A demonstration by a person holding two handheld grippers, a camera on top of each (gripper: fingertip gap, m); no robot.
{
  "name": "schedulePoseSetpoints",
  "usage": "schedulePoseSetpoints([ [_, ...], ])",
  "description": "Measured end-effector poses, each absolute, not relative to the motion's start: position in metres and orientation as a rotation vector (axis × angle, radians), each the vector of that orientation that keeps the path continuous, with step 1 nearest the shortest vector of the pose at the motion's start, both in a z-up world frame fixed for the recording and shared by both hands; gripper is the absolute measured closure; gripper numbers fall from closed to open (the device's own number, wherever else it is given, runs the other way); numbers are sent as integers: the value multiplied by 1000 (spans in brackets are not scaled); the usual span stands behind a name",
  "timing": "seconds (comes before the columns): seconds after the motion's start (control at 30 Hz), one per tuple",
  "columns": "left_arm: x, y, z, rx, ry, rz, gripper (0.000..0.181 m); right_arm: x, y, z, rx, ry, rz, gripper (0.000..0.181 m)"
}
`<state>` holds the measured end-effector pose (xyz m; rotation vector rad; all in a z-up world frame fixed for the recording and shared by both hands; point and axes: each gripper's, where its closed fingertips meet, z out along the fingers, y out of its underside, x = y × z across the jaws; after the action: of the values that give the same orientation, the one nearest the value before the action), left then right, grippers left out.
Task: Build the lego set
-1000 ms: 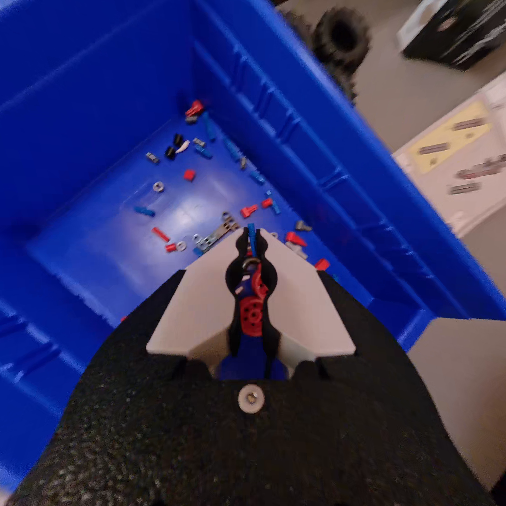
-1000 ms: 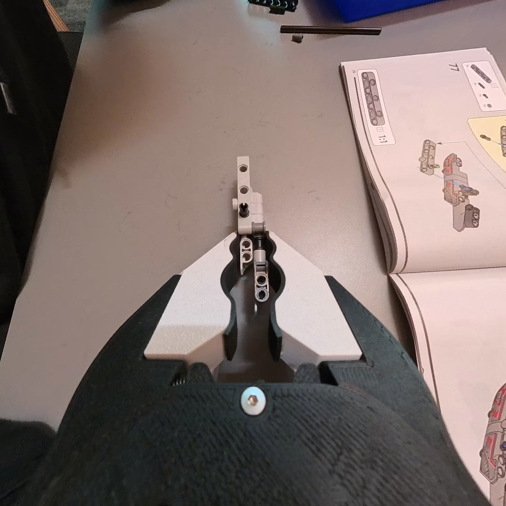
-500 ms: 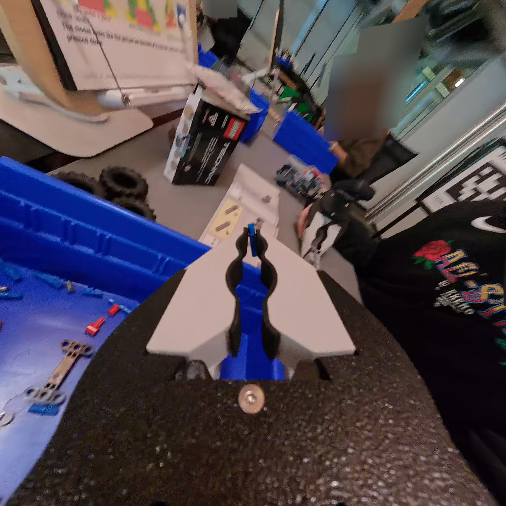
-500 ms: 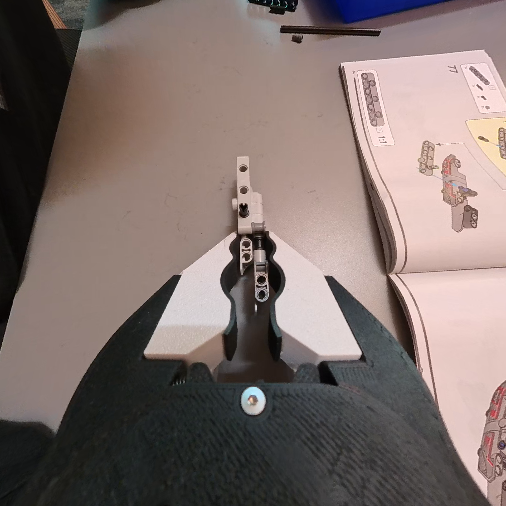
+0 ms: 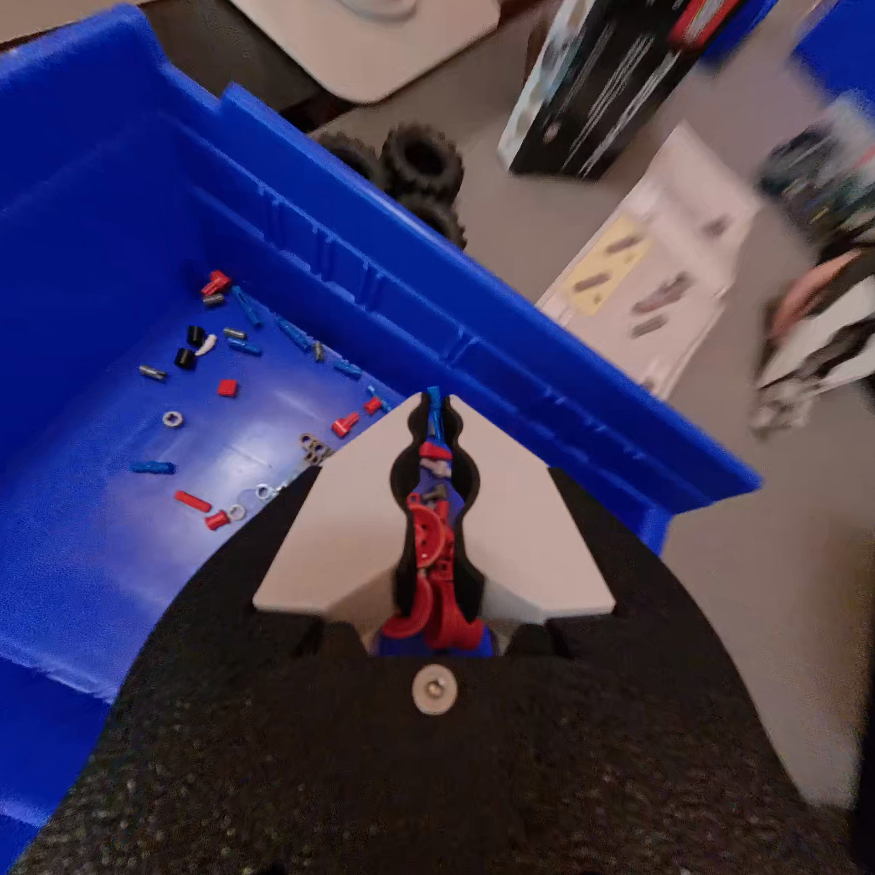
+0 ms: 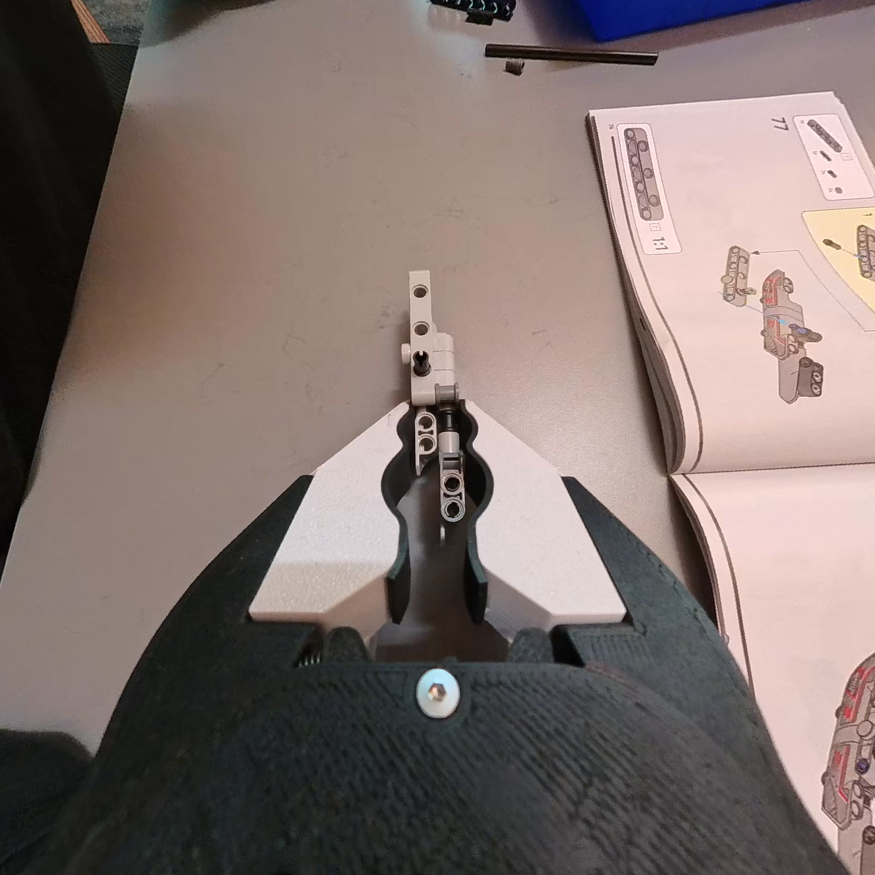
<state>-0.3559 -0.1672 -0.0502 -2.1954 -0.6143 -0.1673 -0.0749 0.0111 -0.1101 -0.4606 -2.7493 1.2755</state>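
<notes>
My left gripper is shut on a small blue pin and hangs over the blue bin. Loose red, blue, grey and black pieces lie on the bin's floor. Red wheel-like parts on the floor show through the gap between the fingers. My right gripper is shut on a light grey beam assembly with a black pin, held just above the grey table. Its darker grey links sit between the fingers.
Black tyres and a dark box stand beyond the bin. An open instruction booklet lies right of the bin and right of my right gripper. A black axle and a small grey piece lie at the far table edge.
The left gripper swung up out of the bin towards the room and has come back to point down into the bin, still holding the blue pin. The right gripper has not moved.
</notes>
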Motion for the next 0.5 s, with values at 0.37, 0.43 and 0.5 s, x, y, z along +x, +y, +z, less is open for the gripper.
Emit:
schedulePoseSetpoints([
  [0.37,-393,-167,-82,-2286,-719,102,157,-75,11,-110,-468,-2754,1282,167],
  [0.43,-418,-168,-74,-2162,-857,215,160,-75,11,-110,-469,-2756,1283,167],
  [0.5,-430,-172,-75,-2121,-968,259,161,-75,11,-110,-473,-2758,1286,167],
])
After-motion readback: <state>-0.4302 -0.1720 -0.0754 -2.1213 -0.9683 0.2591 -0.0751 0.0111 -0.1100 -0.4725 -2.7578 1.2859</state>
